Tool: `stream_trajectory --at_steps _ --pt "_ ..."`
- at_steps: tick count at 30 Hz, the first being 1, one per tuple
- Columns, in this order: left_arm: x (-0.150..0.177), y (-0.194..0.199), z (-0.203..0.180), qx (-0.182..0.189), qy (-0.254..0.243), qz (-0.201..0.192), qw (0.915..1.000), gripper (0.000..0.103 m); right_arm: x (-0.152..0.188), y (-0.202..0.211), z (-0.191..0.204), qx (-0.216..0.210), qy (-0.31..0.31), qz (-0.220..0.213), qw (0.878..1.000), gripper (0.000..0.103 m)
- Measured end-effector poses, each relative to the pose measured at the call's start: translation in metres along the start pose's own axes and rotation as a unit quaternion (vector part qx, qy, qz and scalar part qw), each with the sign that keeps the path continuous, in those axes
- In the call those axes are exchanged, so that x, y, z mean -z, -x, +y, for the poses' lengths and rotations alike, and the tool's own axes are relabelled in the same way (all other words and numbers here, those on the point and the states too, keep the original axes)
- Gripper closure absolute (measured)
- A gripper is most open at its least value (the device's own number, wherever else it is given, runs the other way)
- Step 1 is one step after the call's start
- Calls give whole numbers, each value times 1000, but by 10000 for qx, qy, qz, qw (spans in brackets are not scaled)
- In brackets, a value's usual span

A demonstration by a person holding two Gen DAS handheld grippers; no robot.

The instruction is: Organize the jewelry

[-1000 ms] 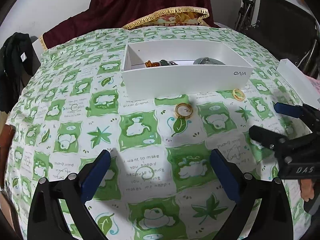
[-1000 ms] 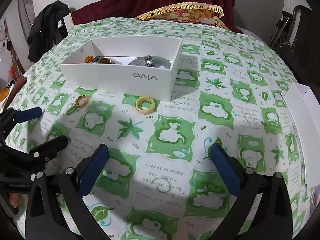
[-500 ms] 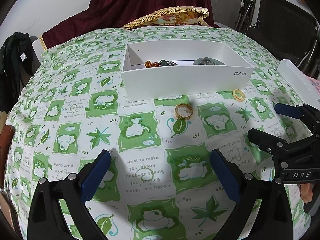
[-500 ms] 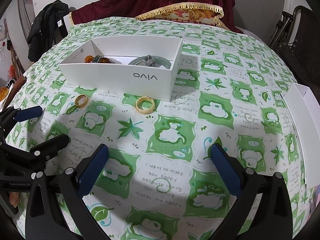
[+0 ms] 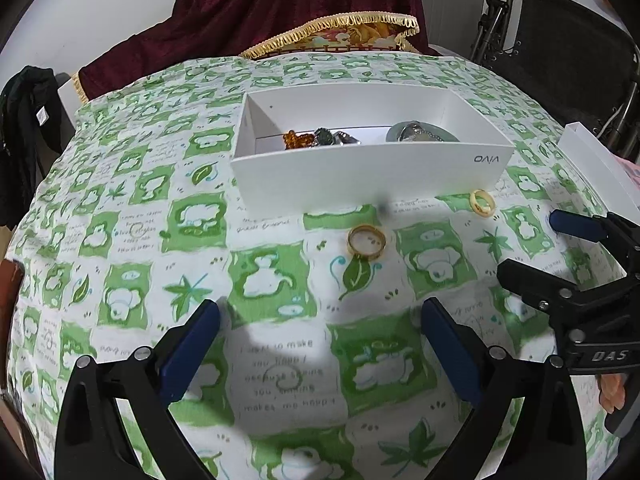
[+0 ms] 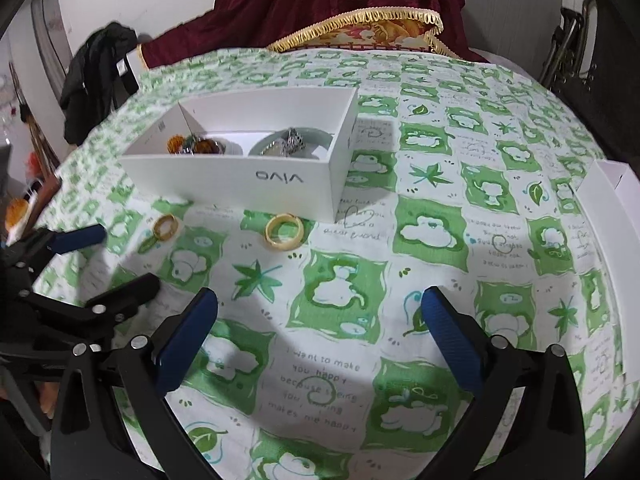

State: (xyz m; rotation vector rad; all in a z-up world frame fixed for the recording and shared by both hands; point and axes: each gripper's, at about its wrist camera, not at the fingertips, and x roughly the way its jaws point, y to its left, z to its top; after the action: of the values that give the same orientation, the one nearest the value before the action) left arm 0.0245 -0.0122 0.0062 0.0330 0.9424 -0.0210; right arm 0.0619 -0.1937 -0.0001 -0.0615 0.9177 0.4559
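A green-and-white checked tablecloth printed with bears and leaves [image 5: 276, 280] covered the whole work surface, and pale walls closed the room behind it. Nearest, the left gripper [image 5: 320, 344] hovered over the cloth with its blue-padded fingers [image 5: 188, 344] spread wide and empty; the right gripper [image 6: 320, 336] did the same, fingers [image 6: 448, 340] equally apart, holding nothing. In the left wrist view the right gripper came in from the right edge, partly cut off.

The shallow white cardboard box with a grey logo [image 5: 372, 176] serves as landmark. Just in front of its near wall, apart from it, lay a shiny gold band ring [image 5: 366, 241] flat on the cloth. Also in front of the box, toward its logo end, lay a pale cream ring [image 6: 284, 231]. Inside the box, at the end away from the logo, sat a small heap of amber and dark green beads [image 5: 308, 138]; at the logo end a pale green bangle [image 6: 292, 146] carried a silvery piece whose form was too small to make out. The near wall hid the box floor.

Right of the box a flat white lid or card [image 6: 612, 248] ran off the frame. Behind the box hung dark red cloth with gold fringe [image 5: 304, 8]; beyond it to the right stood a black folding chair [image 5: 560, 60], to the left a dark garment [image 6: 100, 72], both cut by the fisheye rim.
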Motion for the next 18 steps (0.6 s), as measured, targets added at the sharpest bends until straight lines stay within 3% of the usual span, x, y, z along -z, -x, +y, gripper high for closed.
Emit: stream_trajectory --at_steps 10,16,18 --pt "-5 -2 0 24 -7 3 10000 3 0 8 -17 -562 -519 -260 9967 6" --pt "-8 -3 -1 54 -52 4 10000 3 -1 10 -24 -635 -733 -346 9947 8" --pt "-14 -7 0 56 -51 16 10000 3 -1 11 -27 -655 -818 -387 9937 15"
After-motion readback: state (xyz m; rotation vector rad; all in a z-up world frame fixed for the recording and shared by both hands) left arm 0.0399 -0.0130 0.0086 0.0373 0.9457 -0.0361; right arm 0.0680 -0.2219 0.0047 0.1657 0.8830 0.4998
